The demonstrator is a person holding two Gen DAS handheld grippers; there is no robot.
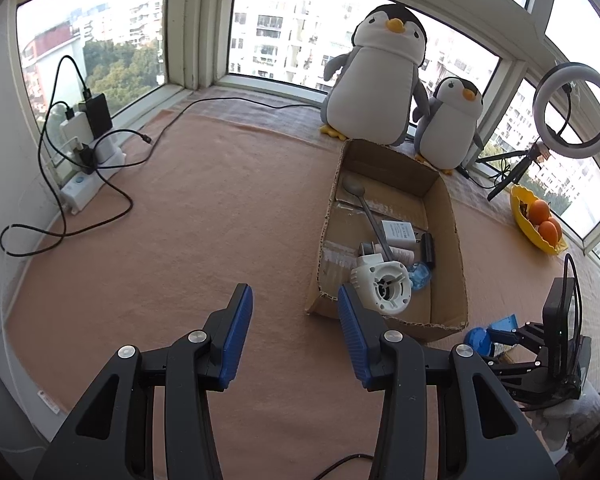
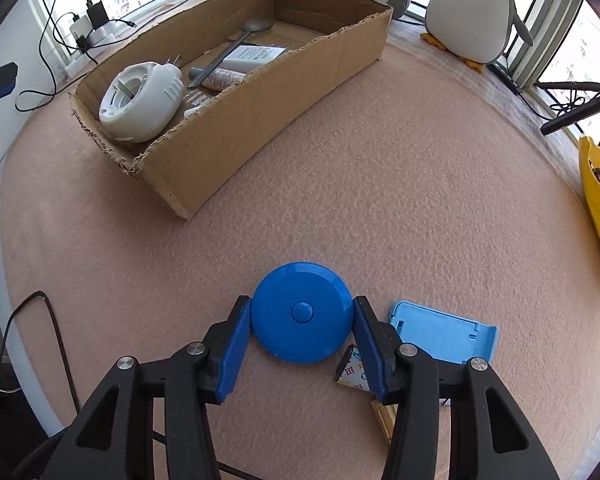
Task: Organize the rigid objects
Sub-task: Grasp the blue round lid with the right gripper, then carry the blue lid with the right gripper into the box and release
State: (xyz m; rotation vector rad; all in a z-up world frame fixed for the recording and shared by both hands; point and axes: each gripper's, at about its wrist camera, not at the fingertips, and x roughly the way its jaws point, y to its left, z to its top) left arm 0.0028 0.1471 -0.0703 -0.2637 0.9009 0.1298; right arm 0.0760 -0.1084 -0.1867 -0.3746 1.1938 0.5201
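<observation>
disc: round blue disc with a centre button, flat on the pink cloth, near edge of the scene, well apart from the box
right gripper: right gripper points steeply down over the disc; both blue pads sit against the disc's left and right rims, jaws at a middling width, clamped on it; disc not lifted off the cloth
right side neighbours: light blue stand lies flat just right of the right finger; a small patterned item pokes out under that finger, can't tell what it is
box: open cardboard box far left of the disc, torn near corner, long axis running away toward the window
box contents: white round housing at the near end, spoon, white carton and a tube behind it
left gripper: left gripper angled down over bare cloth left of the box, jaws partly apart, nothing between the pads
left view extras: black item and a clear blue piece also in the box
far edge: two penguin plushes on the sill behind the box, ring light to their right
right edge: yellow bowl with oranges
far left: chargers and cables by the window
</observation>
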